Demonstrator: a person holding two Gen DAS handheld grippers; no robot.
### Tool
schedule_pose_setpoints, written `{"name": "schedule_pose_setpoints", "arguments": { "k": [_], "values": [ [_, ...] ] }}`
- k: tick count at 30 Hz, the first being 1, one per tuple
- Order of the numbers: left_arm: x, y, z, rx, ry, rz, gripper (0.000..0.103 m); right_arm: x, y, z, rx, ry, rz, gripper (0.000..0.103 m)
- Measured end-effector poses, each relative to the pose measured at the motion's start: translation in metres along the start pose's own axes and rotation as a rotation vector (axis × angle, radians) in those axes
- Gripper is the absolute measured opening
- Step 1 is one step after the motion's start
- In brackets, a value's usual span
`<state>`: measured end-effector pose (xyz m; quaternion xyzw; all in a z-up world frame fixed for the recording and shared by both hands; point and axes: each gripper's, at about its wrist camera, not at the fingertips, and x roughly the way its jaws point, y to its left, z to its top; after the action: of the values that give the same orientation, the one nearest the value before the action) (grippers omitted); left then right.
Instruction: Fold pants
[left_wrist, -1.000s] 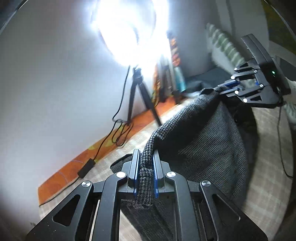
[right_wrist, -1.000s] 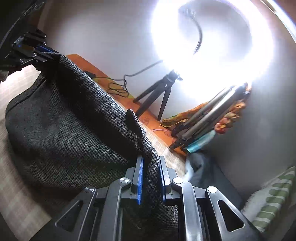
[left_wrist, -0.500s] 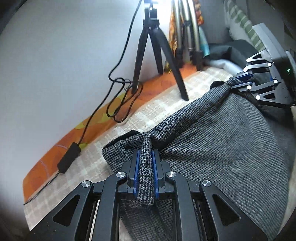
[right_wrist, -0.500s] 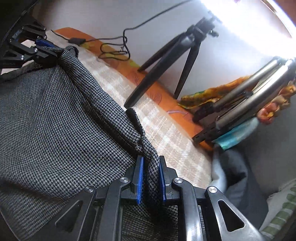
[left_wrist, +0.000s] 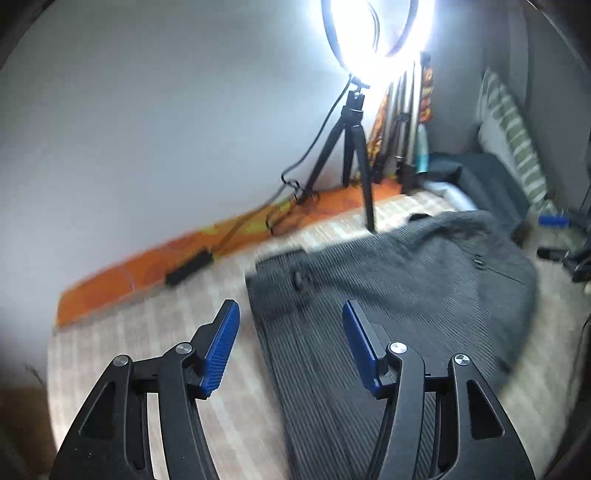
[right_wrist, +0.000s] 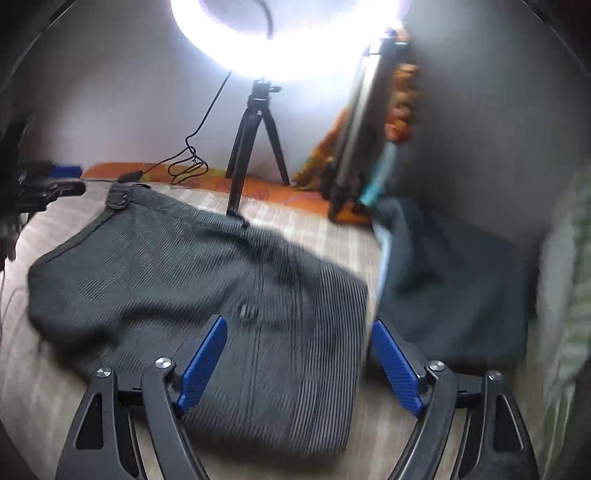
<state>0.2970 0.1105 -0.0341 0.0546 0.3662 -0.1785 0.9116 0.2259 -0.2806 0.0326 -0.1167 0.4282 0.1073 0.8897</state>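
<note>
From the left wrist, the left gripper (left_wrist: 290, 345) is spread wide and empty over the dark grey houndstooth pants (left_wrist: 399, 295), which lie flat on the pale checked bedcover (left_wrist: 155, 332). From the right wrist, the right gripper (right_wrist: 299, 363) gapes equally wide, holding nothing, above the pants (right_wrist: 207, 273), whose waistband lies toward the tripod (right_wrist: 255, 147).

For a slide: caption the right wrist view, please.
Open right gripper above grey pants lying on the checked bedcover, ring light behind.

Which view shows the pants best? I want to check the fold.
The right wrist view: the pants lie almost whole, waistband to folded edge. The left wrist view shows the pants too, but blurrier and cut off below.
</note>
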Motion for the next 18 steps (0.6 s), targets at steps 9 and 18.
{"name": "schedule_pose_setpoints", "arguments": {
  "k": [9,18],
  "values": [
    [-0.031,0.005,-0.079,-0.259,0.068,-0.107,0.057,-0.016,0.018,-0.064,0.324,0.115,0.2,0.087],
    [-0.009,-0.004,-0.09,-0.297,0.076,-0.038,0.057,0.035,0.056,-0.081,0.514,0.172,0.47,0.082]
  ]
}}
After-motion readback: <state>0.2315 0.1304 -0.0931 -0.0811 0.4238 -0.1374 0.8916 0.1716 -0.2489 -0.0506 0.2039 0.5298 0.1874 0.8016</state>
